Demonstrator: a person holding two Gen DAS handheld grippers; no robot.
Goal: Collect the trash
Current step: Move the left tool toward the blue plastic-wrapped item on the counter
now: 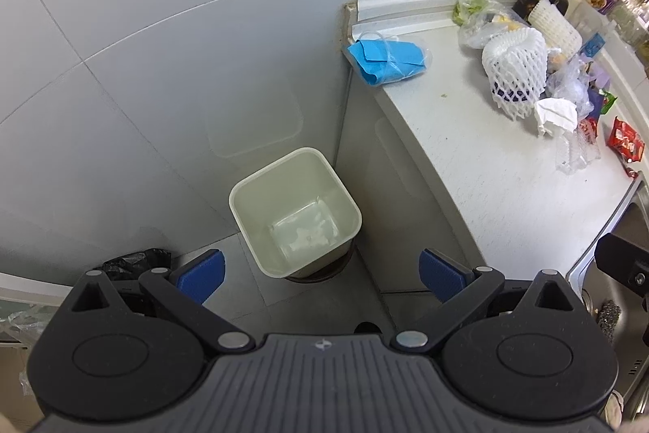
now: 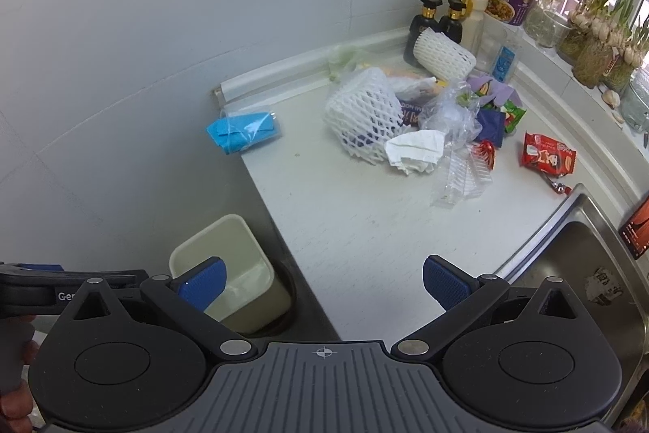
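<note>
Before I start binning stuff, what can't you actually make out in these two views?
- Sink: right wrist view, its basin cut off by the frame edge.
- Item inside the foam net: hidden by mesh, both views.
- Bin base: right wrist view, hidden behind the left gripper.

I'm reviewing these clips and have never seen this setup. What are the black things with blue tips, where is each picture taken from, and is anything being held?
They are hand-held tongs, one per hand, each with a camera looking along its blue pads. The left tongs hang open over an empty cream bin on the floor. The right tongs hang open over the white counter. Nothing is held. On the counter lie a blue bagged cloth, white foam netting, a crumpled tissue, clear plastic and a red wrapper.
</note>
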